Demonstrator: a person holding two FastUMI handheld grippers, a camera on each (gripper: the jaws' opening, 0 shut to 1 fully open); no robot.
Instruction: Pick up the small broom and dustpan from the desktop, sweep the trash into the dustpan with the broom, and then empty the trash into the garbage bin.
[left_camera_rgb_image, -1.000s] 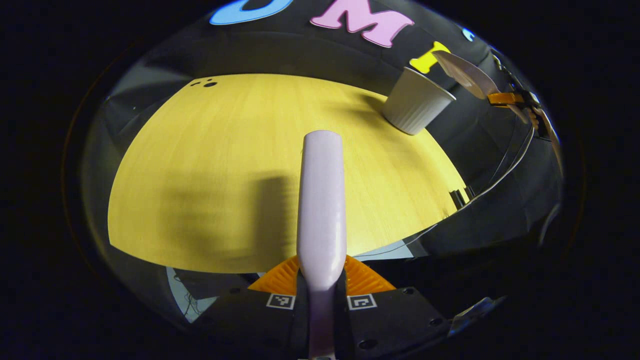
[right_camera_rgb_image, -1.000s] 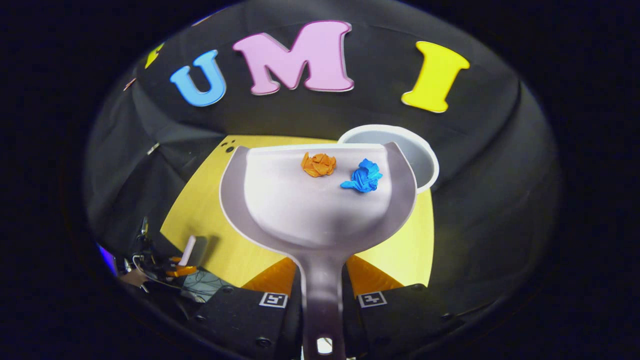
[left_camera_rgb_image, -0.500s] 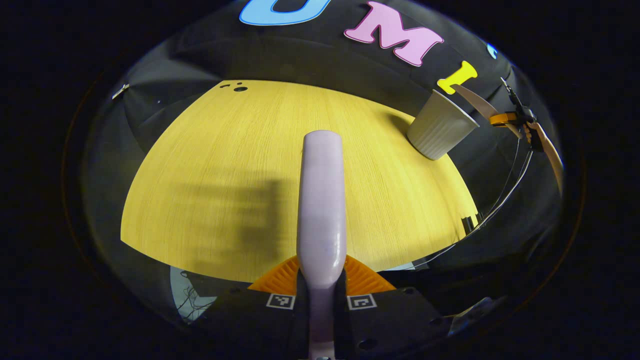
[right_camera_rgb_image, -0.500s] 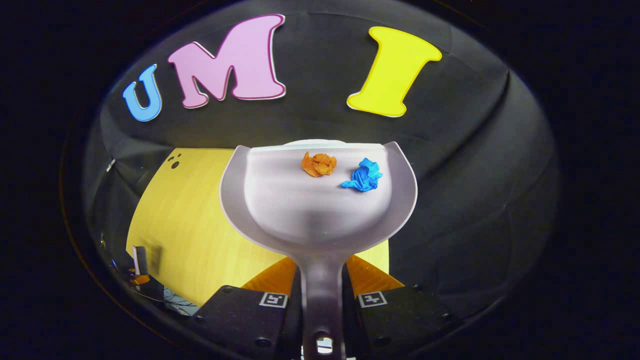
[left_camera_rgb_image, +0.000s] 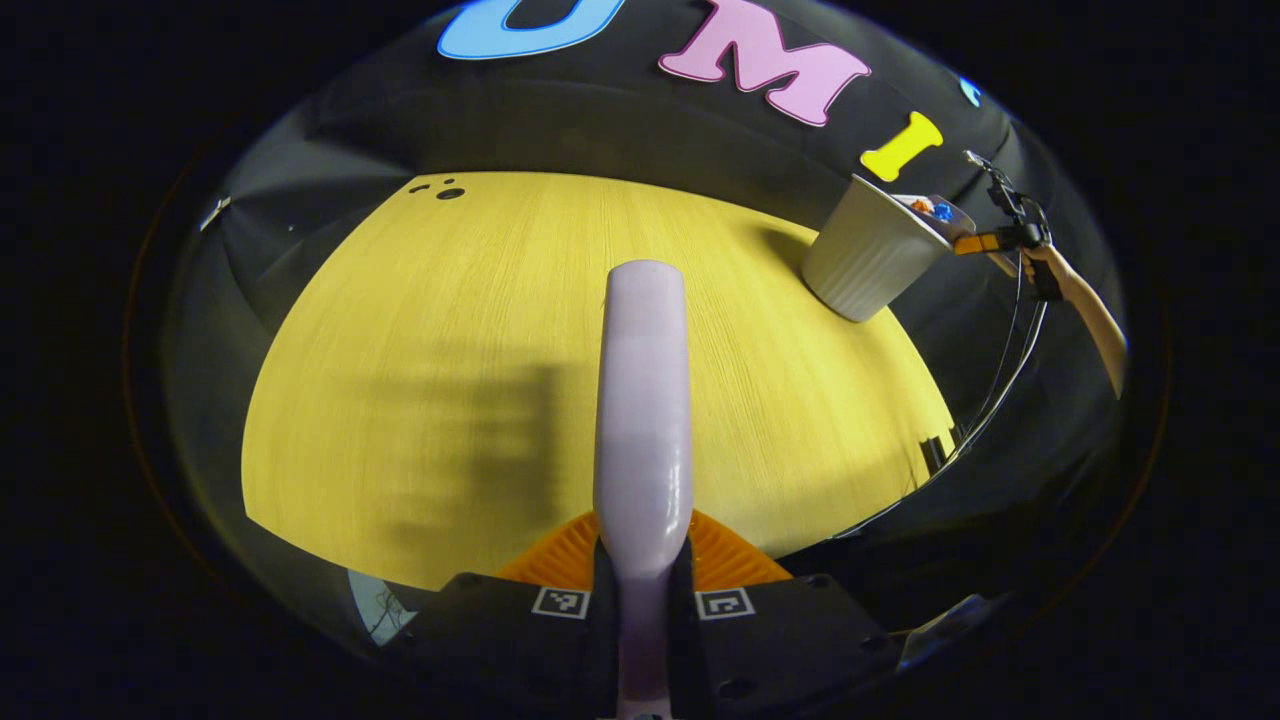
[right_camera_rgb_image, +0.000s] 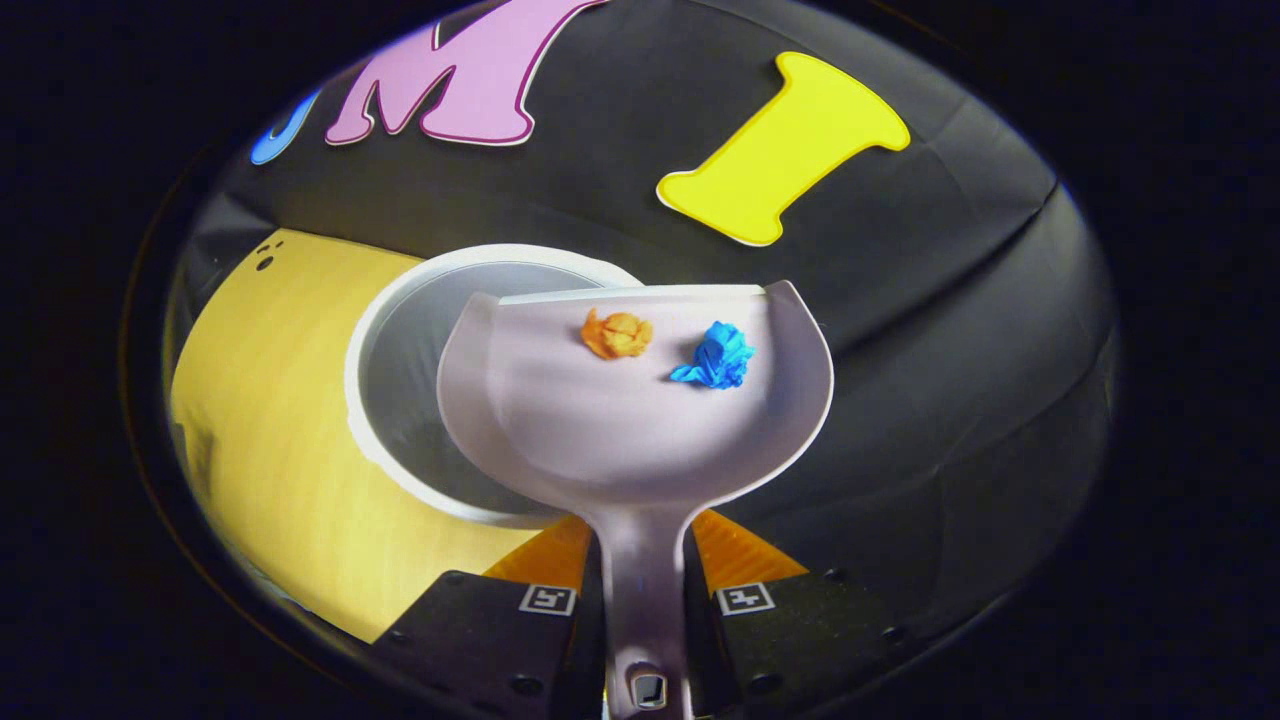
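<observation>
In the right gripper view, the right gripper pinches the dustpan by its handle, both fingers pressed against the handle's sides, so the pan sticks out straight ahead of the fingers. Two scraps of trash lie in the pan near its front lip: an orange wad toward the middle and a blue wad just to its right, the two close but apart. The pan hangs over the bin, whose white rim and grey inside show behind and to the left of it; the pan's left part overlaps the bin's opening, while its right part stands over the dark cloth beyond the desk. The bin stands on the yellow desk close to its edge. In the left gripper view, the left gripper is clamped on the broom, whose pale handle runs up from between the fingers over the desk; its bristles cannot be seen. Far off at the upper right of that view the bin stands near the desk's corner, and the dustpan with the two wads sits at the bin's rim, tilted toward it. Behind it are the right gripper and the person's hand, with the forearm reaching down to the right.
</observation>
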